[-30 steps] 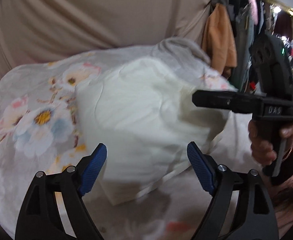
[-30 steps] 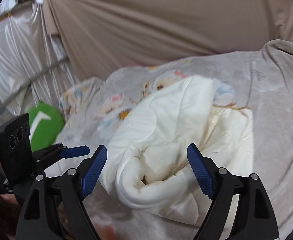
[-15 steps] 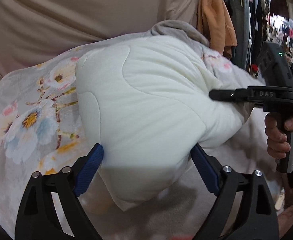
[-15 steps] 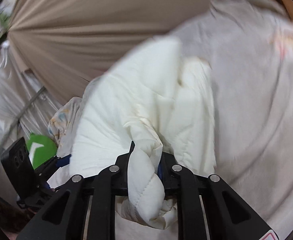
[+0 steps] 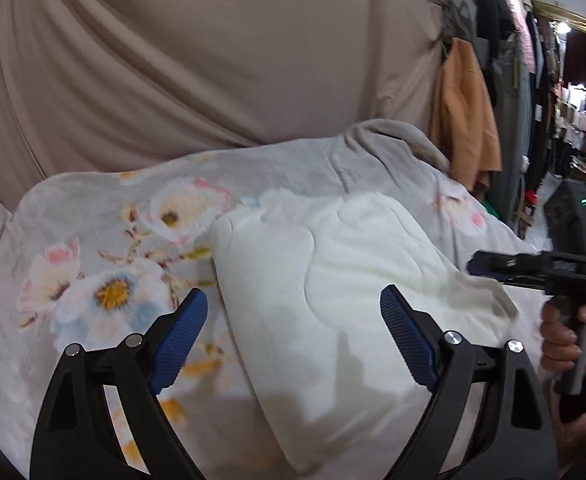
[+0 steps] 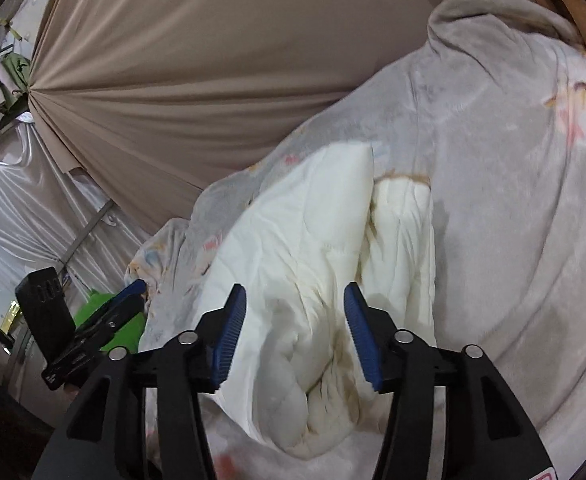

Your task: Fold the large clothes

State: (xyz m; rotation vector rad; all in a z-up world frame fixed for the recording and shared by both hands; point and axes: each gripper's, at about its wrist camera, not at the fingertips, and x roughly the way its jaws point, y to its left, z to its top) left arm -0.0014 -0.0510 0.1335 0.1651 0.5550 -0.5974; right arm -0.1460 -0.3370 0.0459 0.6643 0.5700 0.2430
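Quilted white garment (image 5: 345, 304) lies bundled on floral blanket (image 5: 105, 264). Left claw (image 5: 293, 336) wide apart, right claw (image 6: 293, 340) apart, both empty above it. Best next: pinch the loose near edges (image 6: 293, 412), keep layers aligned.

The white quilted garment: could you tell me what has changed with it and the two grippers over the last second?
The right gripper, clamped on a roll of the white quilted garment half a second ago, has let go; its jaws now stand open with the fabric loose between them. The garment, lifted and bulging then, has settled back down. The left gripper drew back slightly, open throughout. The floral blanket and beige curtain stayed as they were.
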